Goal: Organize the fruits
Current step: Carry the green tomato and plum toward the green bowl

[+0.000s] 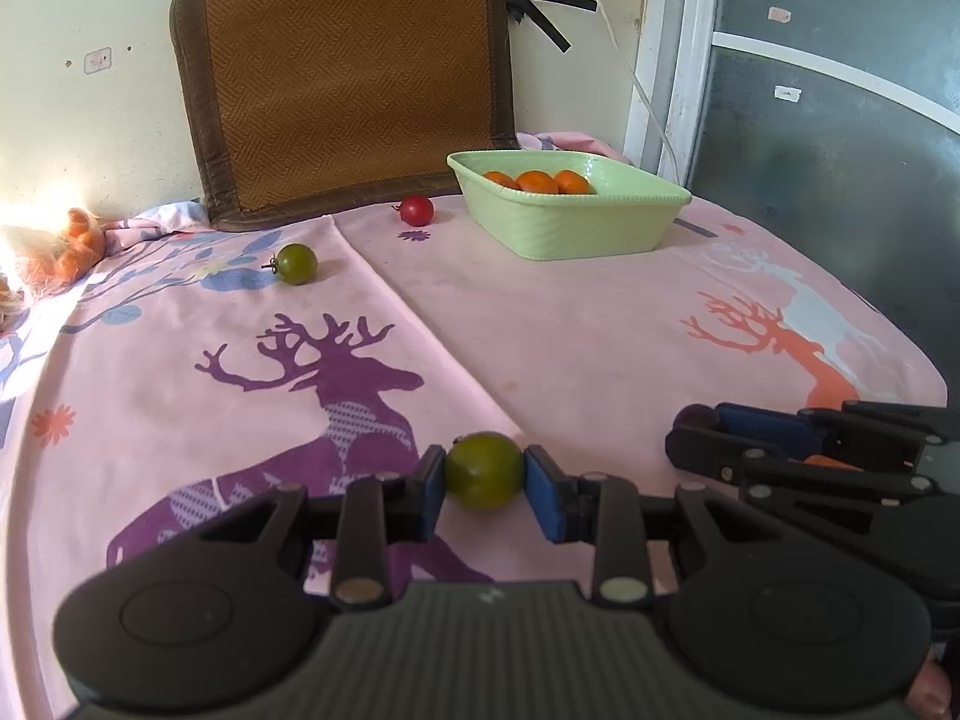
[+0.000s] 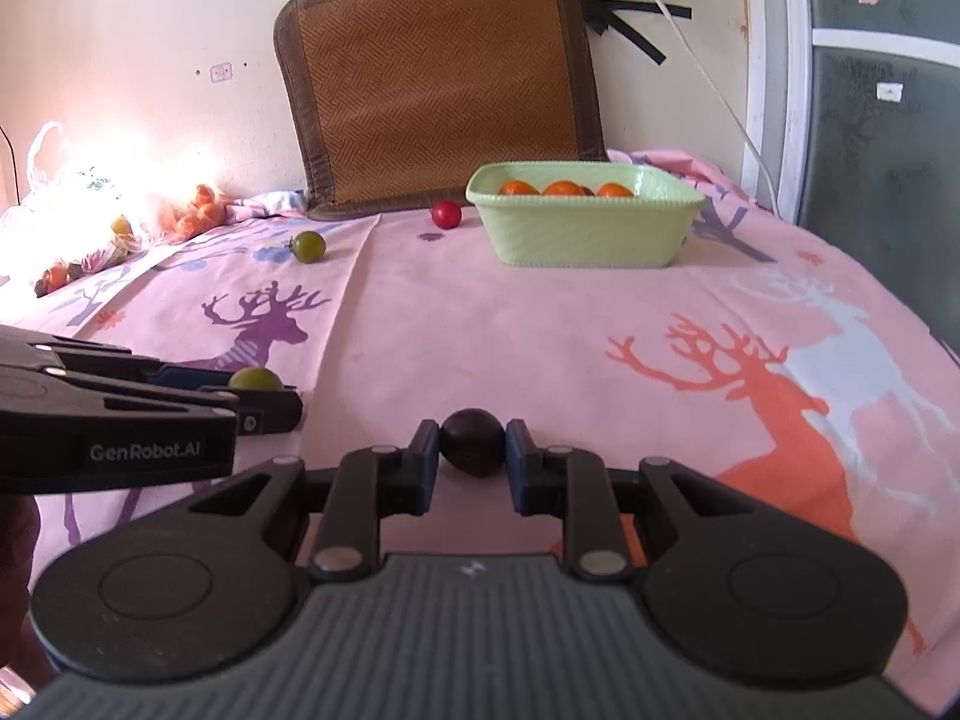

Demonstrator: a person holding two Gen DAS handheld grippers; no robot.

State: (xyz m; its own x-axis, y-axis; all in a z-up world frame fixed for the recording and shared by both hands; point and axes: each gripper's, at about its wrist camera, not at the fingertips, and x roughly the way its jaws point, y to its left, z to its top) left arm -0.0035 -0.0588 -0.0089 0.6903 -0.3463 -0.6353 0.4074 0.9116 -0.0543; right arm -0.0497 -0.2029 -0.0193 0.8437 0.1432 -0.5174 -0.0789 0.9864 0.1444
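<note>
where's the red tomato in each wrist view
Left wrist: red tomato sits upper centre, just left of the green basket.
Right wrist: red tomato sits upper centre, again just left of the green basket.
Shared landmark: the woven brown mat leaning on the wall behind it.

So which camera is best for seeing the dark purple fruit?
The right wrist view. There the dark purple fruit sits in the middle, pinched between the right gripper pads, with nothing hiding it. In the left wrist view the right gripper shows side-on at the right edge, and only a sliver of the fruit peeks above its finger.
</note>
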